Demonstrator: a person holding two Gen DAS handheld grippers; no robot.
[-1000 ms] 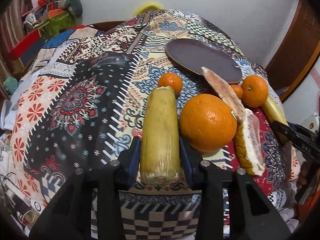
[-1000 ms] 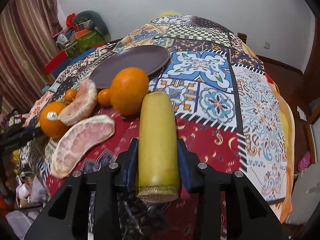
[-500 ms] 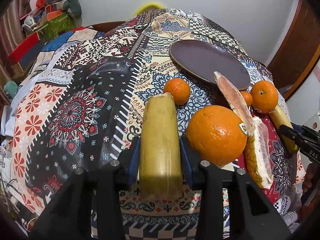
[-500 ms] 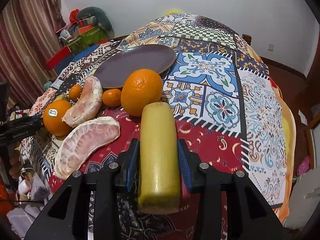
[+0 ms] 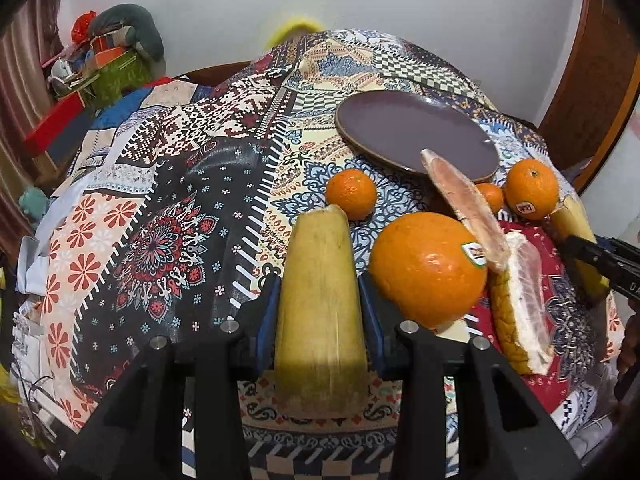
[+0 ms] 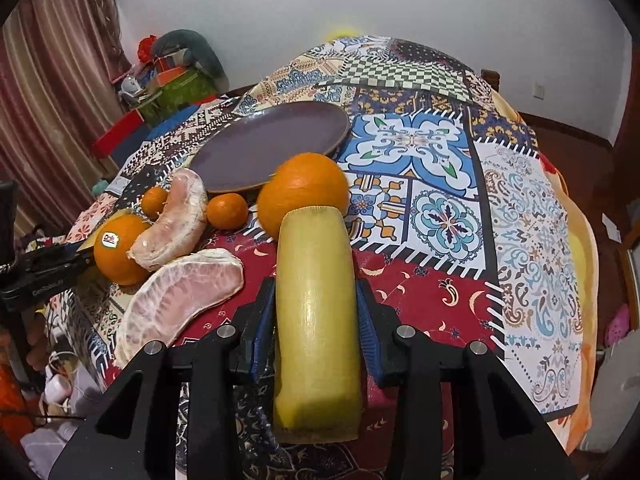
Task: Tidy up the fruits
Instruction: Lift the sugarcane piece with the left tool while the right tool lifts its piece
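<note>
- Count: 2 yellow-green stalk pieces, 1 large orange (image 5: 430, 268), 1 medium orange with a sticker (image 5: 531, 189), 2 small mandarins, 2 peeled pomelo segments, 1 empty purple plate (image 5: 400, 130). All sit on the patchwork-cloth tabletop (image 5: 168, 208).
- Left gripper (image 5: 320, 312): partly closed, blue pads clamped on both sides of one stalk piece (image 5: 320, 300); the stalk points away from the camera, with the large orange just right of it.
- Right gripper (image 6: 316, 312): same partly closed width, clamped on the second stalk piece (image 6: 316, 312); its far end sits in front of the large orange (image 6: 304, 192).
- Left view only: mandarin (image 5: 351, 193) in the open, left of the plate's near rim; second mandarin (image 5: 490, 197) half hidden behind the upright pomelo segment (image 5: 464, 204). The other pomelo segment (image 5: 520, 304) is seen edge-on. The right gripper's stalk shows at far right, black fingers on it.
- Right view only: both pomelo segments face-on. The curved one (image 6: 172, 220) leans on the sticker orange (image 6: 118, 248); the flat one (image 6: 180, 296) lies nearer. Mandarins (image 6: 227, 210) and (image 6: 154, 202) flank the curved segment. Plate (image 6: 276, 140) lies far behind the fruit. Left gripper's black body enters at the left edge.
- Whether either stalk touches the cloth: cannot tell.
</note>
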